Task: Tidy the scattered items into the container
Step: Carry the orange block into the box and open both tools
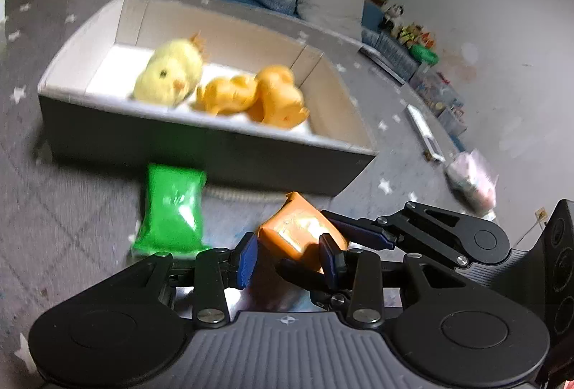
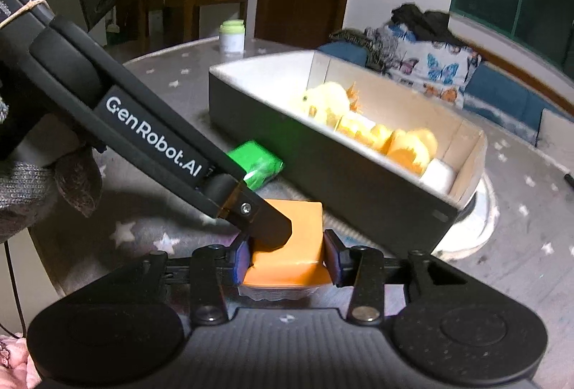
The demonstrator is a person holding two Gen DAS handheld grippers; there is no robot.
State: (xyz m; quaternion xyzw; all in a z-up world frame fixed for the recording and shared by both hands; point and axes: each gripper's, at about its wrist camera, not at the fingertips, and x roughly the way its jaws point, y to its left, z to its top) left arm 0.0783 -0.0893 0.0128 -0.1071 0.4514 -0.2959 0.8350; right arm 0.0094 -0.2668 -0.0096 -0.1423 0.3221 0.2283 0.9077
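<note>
An orange packet [image 1: 299, 233] sits between the blue pads of both grippers. My right gripper [image 2: 287, 261] is shut on the orange packet [image 2: 290, 245], a little above the table. My left gripper [image 1: 288, 256] also closes on it from the left; its arm crosses the right wrist view. A green packet [image 1: 172, 211] lies on the star-patterned cloth in front of the box and shows in the right wrist view [image 2: 260, 164]. The grey box [image 1: 201, 141] holds a yellow plush chick [image 1: 170, 73] and orange plush toys [image 1: 258, 94].
The box [image 2: 323, 173] stands just beyond the packets. A white jar with a green lid [image 2: 232, 37] stands at the table's far edge. A pink bag [image 1: 471, 177] and toys lie on the floor at right. A sofa with butterfly cushions is behind.
</note>
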